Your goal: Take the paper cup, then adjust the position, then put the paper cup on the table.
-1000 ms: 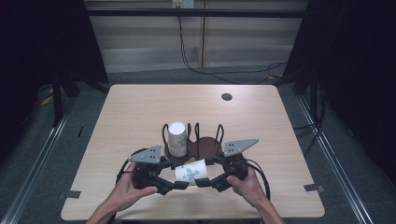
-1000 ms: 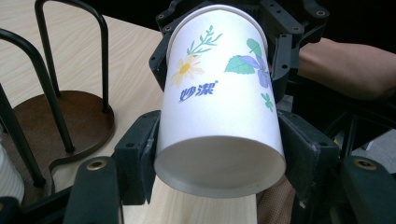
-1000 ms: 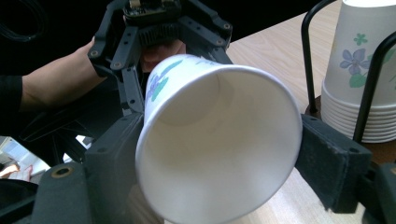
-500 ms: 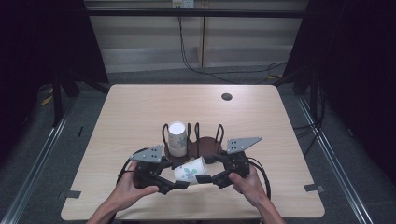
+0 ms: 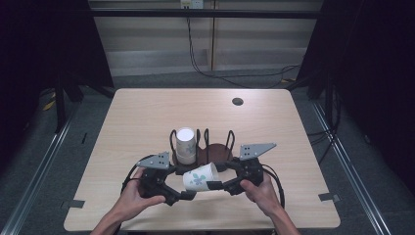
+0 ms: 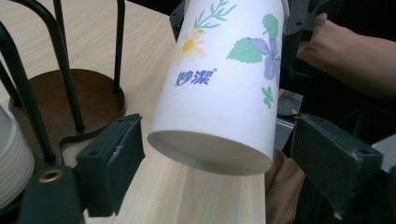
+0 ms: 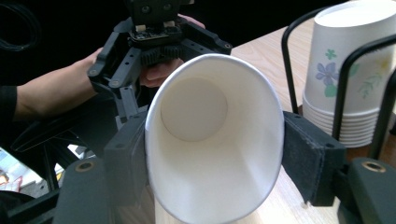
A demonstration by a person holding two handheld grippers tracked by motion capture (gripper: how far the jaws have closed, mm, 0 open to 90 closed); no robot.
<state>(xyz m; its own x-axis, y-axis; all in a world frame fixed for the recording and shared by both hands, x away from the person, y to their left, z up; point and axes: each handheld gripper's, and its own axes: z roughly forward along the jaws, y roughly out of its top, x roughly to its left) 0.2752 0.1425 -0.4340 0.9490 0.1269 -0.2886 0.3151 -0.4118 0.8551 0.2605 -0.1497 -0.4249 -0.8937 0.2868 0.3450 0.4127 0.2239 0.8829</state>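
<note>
Handover of 1 paper cup (image 5: 199, 176) is the step in hand, by my reading: the cup lies on its side in the air between the 2 grippers, at about 6 o'clock from the wire cup holder (image 5: 208, 147) and just above the near part of the table (image 5: 293, 147). The right gripper (image 5: 219, 186) has just been closing and now pinches the cup at its rim end; in the right gripper view its pads (image 7: 308, 154) press both sides of the open mouth, which is squeezed into an oval. The left gripper (image 5: 188, 195) has just been opening; in the left gripper view its jaws stand wide, with the cup's base between them and a clear gap on either side, touching neither pad.

The stack of cups (image 5: 185, 145) sits upright in the holder's 9 o'clock bay, and the bay toward 3 o'clock looks empty.

Next, I judge, the left gripper must draw clear toward 8 o'clock without knocking the base, and the right hand must turn the cup upright and carry it toward 12 o'clock to the holder. The grip deforms the rim, so too hard a squeeze could crease it.

Against the frame 1 second back, the cup's grip has passed from left jaws to right; both hands and the cup sit in the same spot.
</note>
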